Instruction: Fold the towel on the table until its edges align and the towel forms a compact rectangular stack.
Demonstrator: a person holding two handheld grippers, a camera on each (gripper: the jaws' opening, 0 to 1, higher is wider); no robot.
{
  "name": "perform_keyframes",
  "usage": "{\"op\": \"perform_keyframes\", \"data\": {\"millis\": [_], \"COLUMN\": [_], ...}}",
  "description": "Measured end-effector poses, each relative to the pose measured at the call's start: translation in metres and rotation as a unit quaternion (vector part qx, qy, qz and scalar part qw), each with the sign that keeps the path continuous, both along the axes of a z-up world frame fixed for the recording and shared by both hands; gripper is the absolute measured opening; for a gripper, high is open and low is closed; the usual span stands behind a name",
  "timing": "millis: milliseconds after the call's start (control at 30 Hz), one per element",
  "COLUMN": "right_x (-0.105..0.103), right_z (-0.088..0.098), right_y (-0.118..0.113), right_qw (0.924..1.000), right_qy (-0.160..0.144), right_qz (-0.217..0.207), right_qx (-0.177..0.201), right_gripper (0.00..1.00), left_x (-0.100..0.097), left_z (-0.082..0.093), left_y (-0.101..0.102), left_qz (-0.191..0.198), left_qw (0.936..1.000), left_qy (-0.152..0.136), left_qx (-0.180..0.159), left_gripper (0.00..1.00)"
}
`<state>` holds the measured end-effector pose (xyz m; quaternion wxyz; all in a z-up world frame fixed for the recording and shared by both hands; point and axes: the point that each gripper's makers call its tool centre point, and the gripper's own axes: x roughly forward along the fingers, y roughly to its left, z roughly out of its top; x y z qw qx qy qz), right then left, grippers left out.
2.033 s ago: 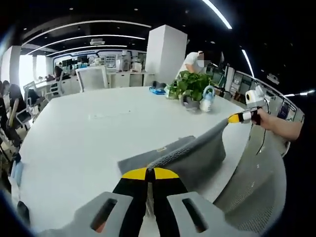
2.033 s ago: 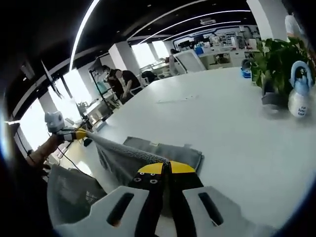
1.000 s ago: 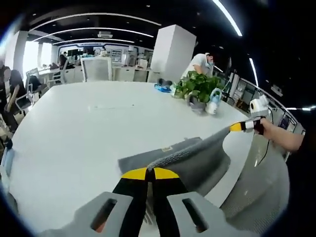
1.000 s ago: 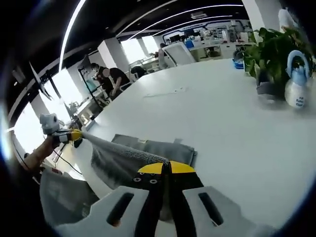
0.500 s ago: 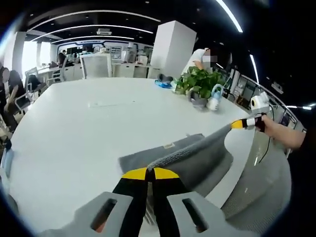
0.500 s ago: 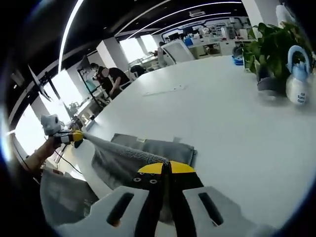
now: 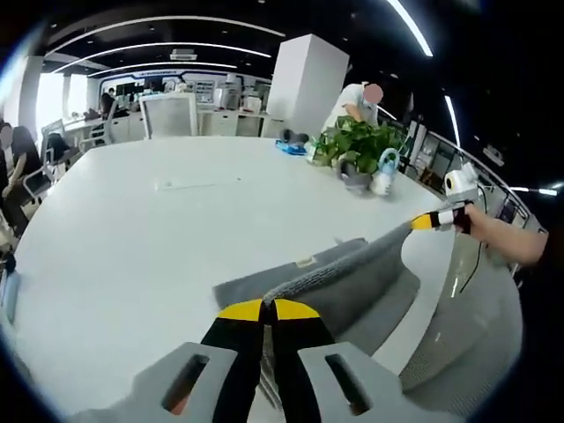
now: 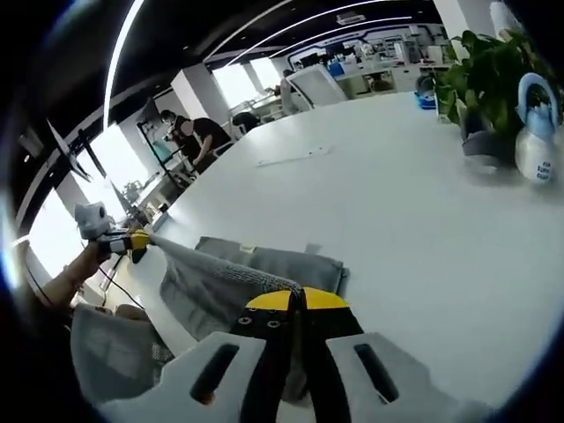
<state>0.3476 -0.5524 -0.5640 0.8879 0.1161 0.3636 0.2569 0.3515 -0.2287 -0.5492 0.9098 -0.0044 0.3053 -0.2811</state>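
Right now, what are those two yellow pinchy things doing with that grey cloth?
A person holds a tool in each hand, and both are clamped shut on corners of a grey towel. The left tool and the right tool stretch one edge up between them, so that part hangs in the air while the rest lies on the white table. It is mid-fold, not a neat stack yet. A potted plant and a spray bottle stand further back.

The towel (image 7: 344, 278) is plain grey, lying on a white table (image 7: 150, 238). Both the left gripper (image 7: 267, 310) and the right gripper (image 8: 295, 301) have black jaws with yellow tips. Beyond the towel stand a green plant (image 7: 352, 145) and a pale blue-and-white bottle (image 8: 536, 123).
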Motion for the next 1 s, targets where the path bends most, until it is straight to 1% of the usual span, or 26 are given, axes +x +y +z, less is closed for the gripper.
{"op": "perform_keyframes", "data": {"millis": [200, 367, 500, 733, 1000], "right_x": [0.004, 0.01, 0.013, 0.02, 0.026], "right_z": [-0.004, -0.01, -0.014, -0.025, -0.032], "right_y": [0.0, 0.0, 0.0, 0.0, -0.001], "right_qw": [1.0, 0.9999, 0.9999, 0.9995, 0.9992], "right_qy": [0.006, 0.01, 0.015, 0.021, 0.027], "right_qz": [0.0, 0.003, 0.006, 0.018, 0.023], "right_qx": [0.002, 0.003, -0.001, -0.012, -0.02], "right_gripper": [0.0, 0.0, 0.0, 0.0, 0.0], "left_x": [0.004, 0.007, 0.011, 0.015, 0.022], "left_z": [-0.003, -0.012, -0.015, -0.028, -0.037], "left_y": [0.0, 0.002, 0.002, 0.004, 0.005], "left_qz": [-0.001, -0.002, -0.002, -0.005, -0.006], "left_qw": [1.0, 0.9999, 0.9999, 0.9996, 0.9994], "left_qy": [0.004, 0.012, 0.015, 0.029, 0.034], "left_qx": [-0.001, 0.001, 0.001, 0.005, 0.009], "left_gripper": [0.02, 0.02, 0.02, 0.03, 0.03]}}
